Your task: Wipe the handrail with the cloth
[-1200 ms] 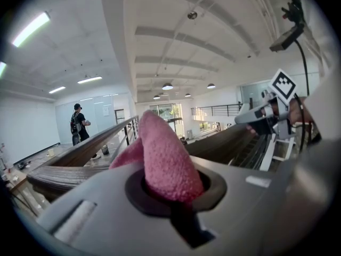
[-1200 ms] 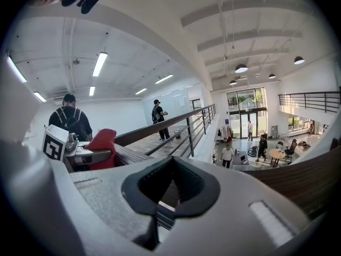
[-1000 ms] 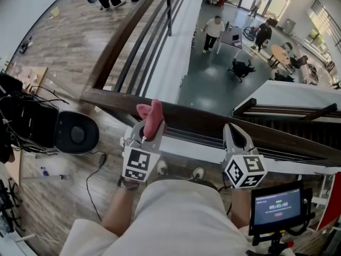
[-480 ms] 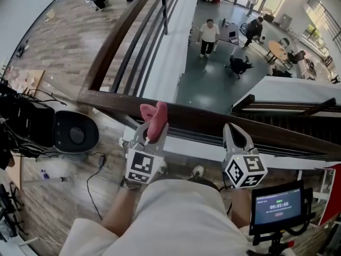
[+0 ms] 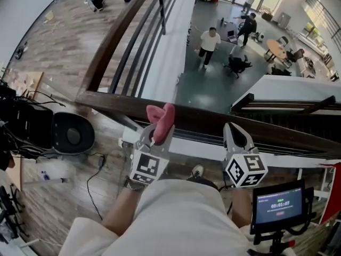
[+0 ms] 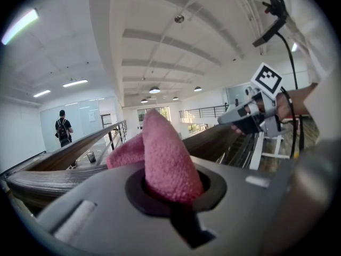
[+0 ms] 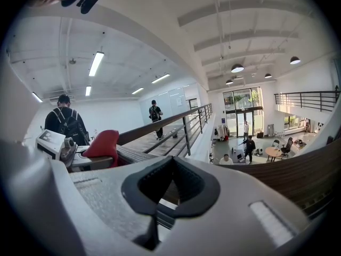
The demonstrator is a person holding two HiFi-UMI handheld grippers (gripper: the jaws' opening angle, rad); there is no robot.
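The dark wooden handrail [image 5: 277, 135] runs across the head view from left to right. A pink cloth [image 5: 161, 120] sticks up from my left gripper [image 5: 158, 130], which is shut on it; the cloth's tip overlaps the rail's near side. In the left gripper view the cloth [image 6: 162, 161] fills the hole between the jaws of the left gripper [image 6: 171, 196], with the handrail [image 6: 210, 142] beyond. My right gripper [image 5: 236, 130] is held at the rail further right, shut and empty. In the right gripper view the right gripper [image 7: 169, 191] shows its jaws closed, with the cloth [image 7: 102, 143] at left.
A second handrail [image 5: 120, 33] with metal bars runs away at the upper left. A black round seat [image 5: 72, 135] and cables lie on the wood floor at left. A small screen [image 5: 277, 204] sits at lower right. People [image 5: 211, 42] move on the floor below.
My left gripper has carried the cloth a little to the right along the rail. The right gripper has stayed put.
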